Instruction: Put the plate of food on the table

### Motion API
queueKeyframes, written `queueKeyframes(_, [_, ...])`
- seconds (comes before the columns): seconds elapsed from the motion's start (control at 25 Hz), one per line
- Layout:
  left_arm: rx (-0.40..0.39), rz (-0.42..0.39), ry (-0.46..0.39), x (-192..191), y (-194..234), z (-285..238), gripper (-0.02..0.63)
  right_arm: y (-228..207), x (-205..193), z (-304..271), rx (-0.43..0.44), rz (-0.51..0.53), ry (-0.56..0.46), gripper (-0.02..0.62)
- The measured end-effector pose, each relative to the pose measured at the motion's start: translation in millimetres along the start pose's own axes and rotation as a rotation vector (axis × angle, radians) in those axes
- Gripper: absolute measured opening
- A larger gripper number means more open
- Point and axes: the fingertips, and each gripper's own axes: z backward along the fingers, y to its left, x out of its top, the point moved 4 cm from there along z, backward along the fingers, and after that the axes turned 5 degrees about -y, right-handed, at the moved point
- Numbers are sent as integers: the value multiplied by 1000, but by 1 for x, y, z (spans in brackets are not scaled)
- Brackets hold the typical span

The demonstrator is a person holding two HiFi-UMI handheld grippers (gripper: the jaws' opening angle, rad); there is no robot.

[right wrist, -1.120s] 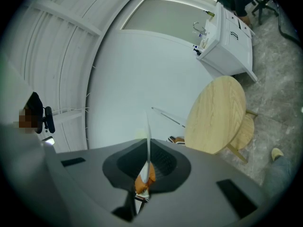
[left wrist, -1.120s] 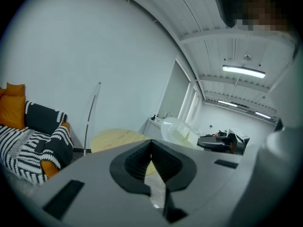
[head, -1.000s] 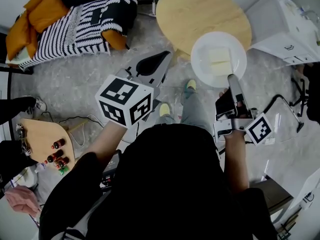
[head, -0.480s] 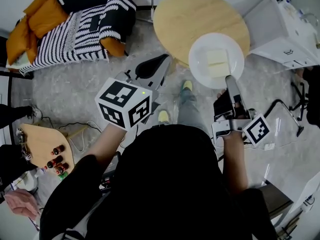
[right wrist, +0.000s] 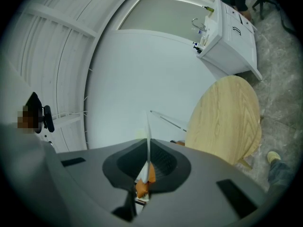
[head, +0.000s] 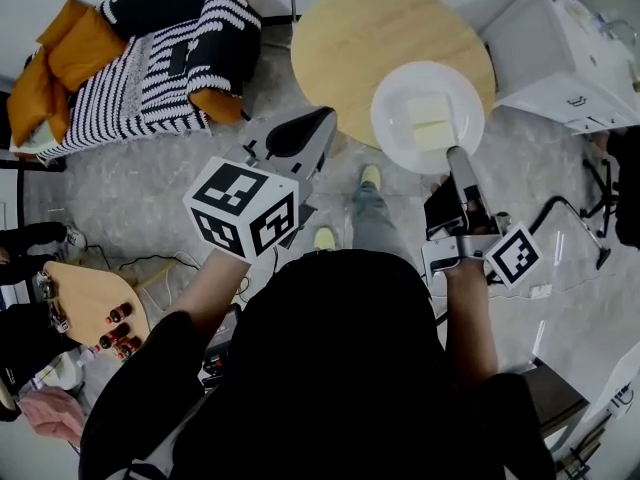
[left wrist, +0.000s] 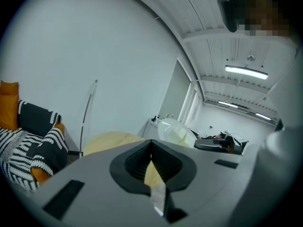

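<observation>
A white plate [head: 392, 133] carrying two pale slabs of food [head: 430, 120] hangs over the near right edge of the round wooden table [head: 360, 38]. My right gripper [head: 455, 154] is shut on the plate's near rim. In the right gripper view the plate [right wrist: 148, 134] shows edge-on as a thin white line between the jaws of the right gripper [right wrist: 147, 161], with the table [right wrist: 225, 124] to the right. My left gripper [head: 305, 133] is held raised left of the plate, jaws together and holding nothing. The left gripper view shows the table [left wrist: 111, 141] and the plate [left wrist: 177, 132] beyond.
A seat with a striped blanket and orange cushions [head: 140, 58] stands at the far left. A white cabinet [head: 570, 48] is right of the table. A small wooden board with little bottles [head: 95, 303] lies at the left. Cables run over the floor.
The whole view has shifted slightly left. The plate stays in the right gripper at the table's near edge, and the left gripper has drifted a little left.
</observation>
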Motion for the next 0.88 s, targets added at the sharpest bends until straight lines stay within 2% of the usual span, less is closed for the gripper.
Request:
queueKeyframes(0.2, [-15,15,29,-2,7,-30,6,-17,15,-15,-25,-14,0,18])
queueKeyframes(0.88, [10,2,18,6,3,-17,6,-8,12,-17,9,-14,21,18])
